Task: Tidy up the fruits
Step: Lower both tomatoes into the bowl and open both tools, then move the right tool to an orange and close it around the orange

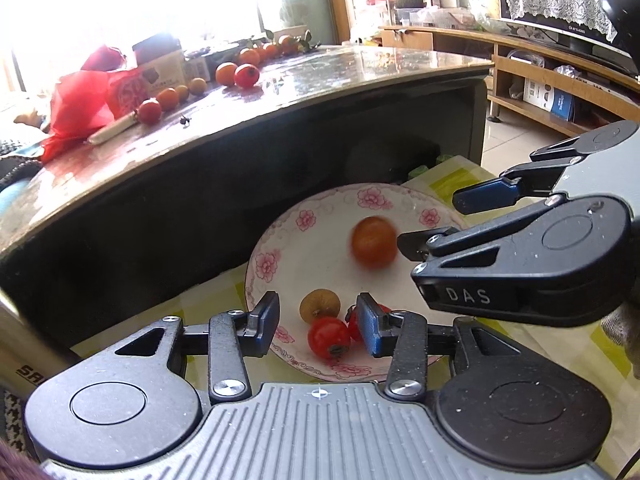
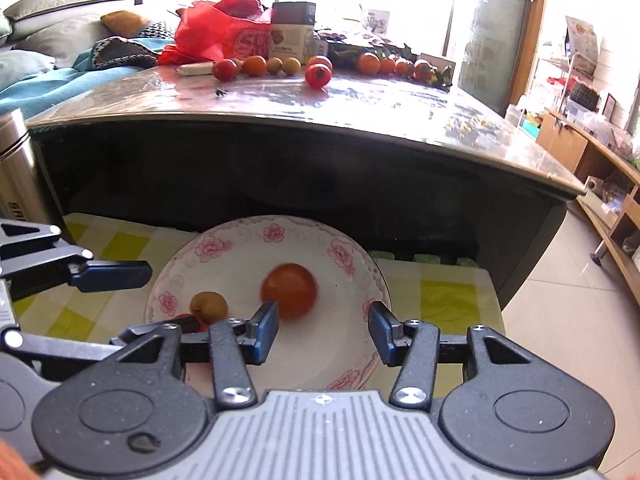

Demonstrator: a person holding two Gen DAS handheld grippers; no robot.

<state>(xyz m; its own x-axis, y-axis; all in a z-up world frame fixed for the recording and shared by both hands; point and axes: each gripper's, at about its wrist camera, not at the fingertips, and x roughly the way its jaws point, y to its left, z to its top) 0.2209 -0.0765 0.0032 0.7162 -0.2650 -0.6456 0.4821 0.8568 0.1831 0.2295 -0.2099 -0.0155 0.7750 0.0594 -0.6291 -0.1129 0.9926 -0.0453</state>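
Blurred orange fruit (image 2: pixel 289 290) lies in the floral bowl (image 2: pixel 240 245) (both hand-held grippers parted).

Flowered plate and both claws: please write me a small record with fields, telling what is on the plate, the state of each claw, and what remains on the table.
plate: flowered plate on a yellow checked cloth
on plate: blurred orange fruit, yellow-brown fruit, red fruits
left claw: open, empty, over plate's near edge
right claw: open, empty, over plate
table: more fruits, red bag
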